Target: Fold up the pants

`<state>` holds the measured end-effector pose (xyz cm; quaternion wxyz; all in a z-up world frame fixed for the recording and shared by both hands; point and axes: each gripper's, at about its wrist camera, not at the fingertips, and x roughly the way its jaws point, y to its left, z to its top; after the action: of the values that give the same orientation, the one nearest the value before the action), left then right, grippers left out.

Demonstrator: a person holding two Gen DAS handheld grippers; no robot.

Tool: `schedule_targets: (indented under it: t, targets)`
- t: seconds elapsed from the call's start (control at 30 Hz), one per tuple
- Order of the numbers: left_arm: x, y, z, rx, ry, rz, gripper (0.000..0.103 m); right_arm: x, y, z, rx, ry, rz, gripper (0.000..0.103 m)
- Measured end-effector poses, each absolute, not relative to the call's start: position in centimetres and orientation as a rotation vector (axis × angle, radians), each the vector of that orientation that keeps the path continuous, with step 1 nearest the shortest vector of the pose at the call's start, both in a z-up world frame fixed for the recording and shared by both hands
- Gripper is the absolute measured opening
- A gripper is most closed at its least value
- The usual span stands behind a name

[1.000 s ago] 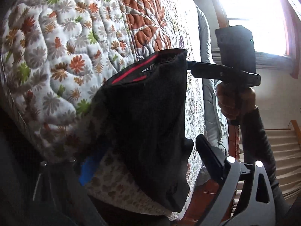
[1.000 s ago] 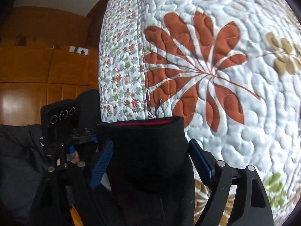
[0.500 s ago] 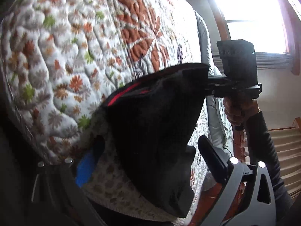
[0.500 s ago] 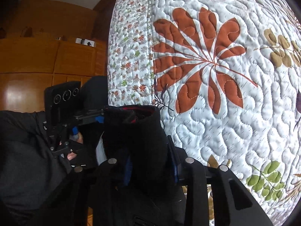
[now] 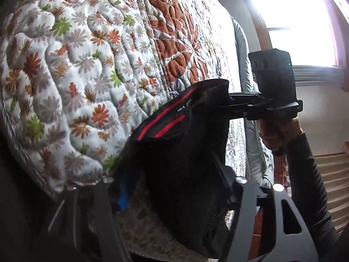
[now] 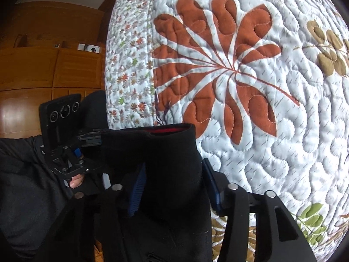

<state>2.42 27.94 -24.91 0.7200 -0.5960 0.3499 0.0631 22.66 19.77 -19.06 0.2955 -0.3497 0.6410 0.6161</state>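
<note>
Left wrist view: the left claw (image 5: 174, 193) is closing with the black pants (image 5: 181, 157) between its fingers, above the quilt (image 5: 72, 65) on the bed. Right wrist view: the right claw (image 6: 172, 185) is opening, the pants' (image 6: 161, 163) bunched waistband between its blue pads.

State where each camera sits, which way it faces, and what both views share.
Left wrist: on the left gripper, jaws closing on black pants; faces the quilt and window; shows right hand, sleeve.
Right wrist: on the right gripper, jaws opening, pants between; faces quilt, wooden cabinets; shows left hand.
Shared: pants, quilt.
</note>
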Motion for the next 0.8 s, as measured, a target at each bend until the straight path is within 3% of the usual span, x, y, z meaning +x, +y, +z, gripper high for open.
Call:
schedule_targets:
  t: [0.03, 0.07, 0.17, 0.53, 0.8]
  targets:
    - [2.4, 27.7, -25.3, -1.322, 0.781, 0.146, 0.038, 22.7, 19.7, -18.9, -0.931, 1.699, 1.641, 0.039]
    - [2.0, 27.6, -25.4, -1.331, 0.785, 0.145, 0.032, 22.7, 19.5, -18.5, -0.934, 1.689, 1.641, 0.035]
    - [1.2, 27.8, -25.2, -1.345, 0.776, 0.128, 0.027, 22.3, 19.0, -16.9, -0.950, 1.647, 1.633, 0.032]
    - [0.5, 25.3, -16.7, -1.150, 0.719, 0.035, 0.024, 20.6, 13.5, -6.0, -1.022, 1.419, 1.488, 0.031]
    - [2.2, 18.5, -8.4, -0.955, 0.679, -0.092, 0.024, 19.9, 5.9, 1.5, -1.026, 1.296, 1.337, 0.030]
